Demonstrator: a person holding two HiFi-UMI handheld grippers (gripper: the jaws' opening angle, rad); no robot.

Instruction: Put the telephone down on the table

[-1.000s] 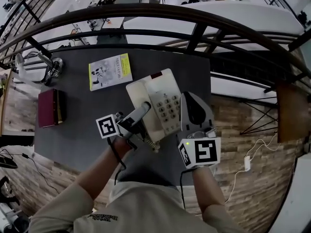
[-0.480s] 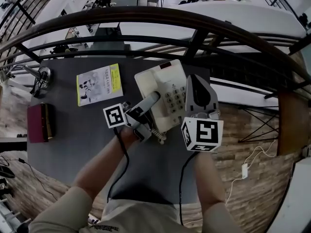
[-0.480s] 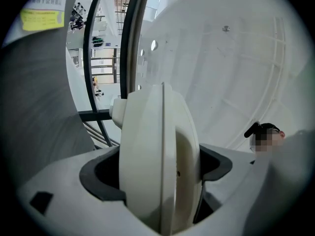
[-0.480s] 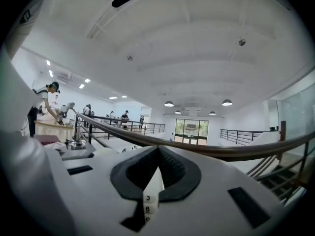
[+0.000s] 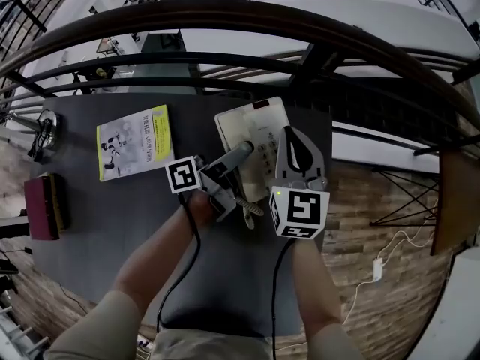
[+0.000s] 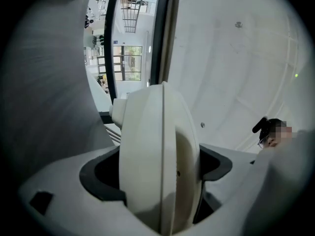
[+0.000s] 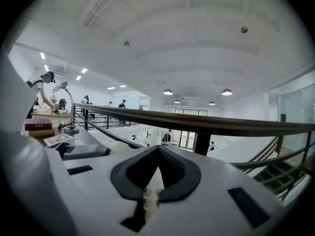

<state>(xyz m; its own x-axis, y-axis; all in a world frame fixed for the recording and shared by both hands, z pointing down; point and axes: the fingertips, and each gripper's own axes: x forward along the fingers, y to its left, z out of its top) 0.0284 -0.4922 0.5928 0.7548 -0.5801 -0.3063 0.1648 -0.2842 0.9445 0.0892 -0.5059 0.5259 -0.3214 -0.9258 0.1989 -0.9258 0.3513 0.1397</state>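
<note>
A cream push-button telephone lies at the far right of the dark grey table, close to the railing. My left gripper is shut on its handset, which sits along the left side of the base. In the left gripper view the handset fills the space between the jaws of the left gripper. My right gripper lies over the right edge of the base with its tips touching. In the right gripper view the right gripper is shut, with keypad buttons showing beyond the pads.
A yellow-green booklet lies left of the telephone. A dark red book and a lamp base are at the table's left end. A dark curved railing runs behind the table. The coiled cord hangs by my left gripper.
The telephone and both grippers have shifted away from me toward the table's far edge by the railing. The left gripper has kept its hold on the handset.
</note>
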